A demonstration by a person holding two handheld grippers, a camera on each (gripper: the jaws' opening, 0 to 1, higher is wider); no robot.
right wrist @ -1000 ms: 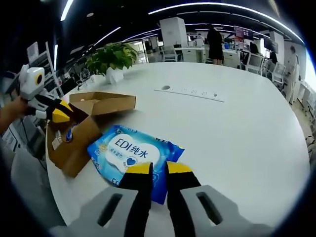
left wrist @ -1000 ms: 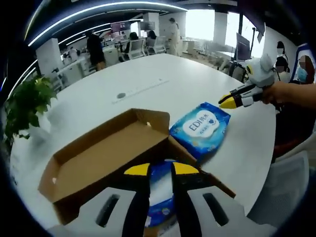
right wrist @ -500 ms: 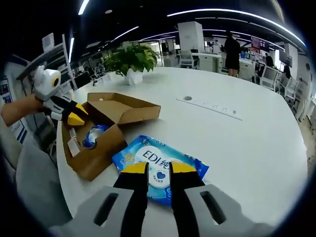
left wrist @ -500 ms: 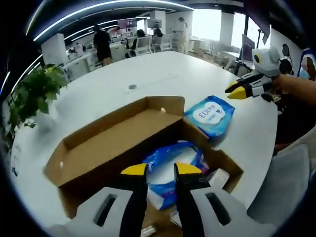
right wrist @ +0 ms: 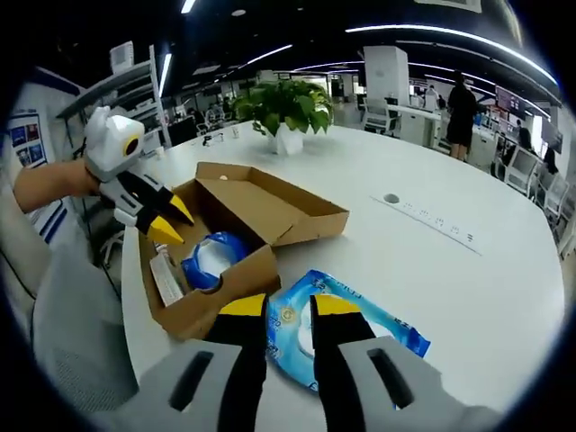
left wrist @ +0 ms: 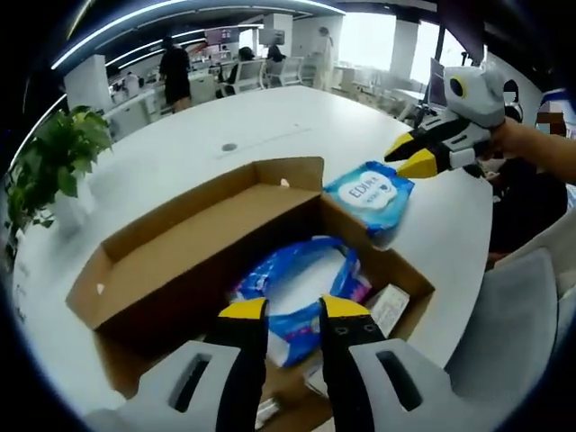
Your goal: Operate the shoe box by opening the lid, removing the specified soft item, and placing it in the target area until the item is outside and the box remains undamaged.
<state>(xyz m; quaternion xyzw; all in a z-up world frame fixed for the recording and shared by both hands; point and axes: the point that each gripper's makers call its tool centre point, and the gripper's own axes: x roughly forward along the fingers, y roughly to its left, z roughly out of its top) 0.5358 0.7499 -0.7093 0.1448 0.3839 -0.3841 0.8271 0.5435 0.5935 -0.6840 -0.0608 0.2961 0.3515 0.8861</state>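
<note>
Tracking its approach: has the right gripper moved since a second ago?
Yes. The right gripper has come nearer the open shoe box, hovering by the wipes pack.

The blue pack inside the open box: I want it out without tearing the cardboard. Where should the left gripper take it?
Judging by its pose, grip the blue pack at its raised, crinkled upper edge, coming straight down through the open top of the box. It lies flat between the walls, so a side approach would hit cardboard. The left gripper hangs above it.
</note>
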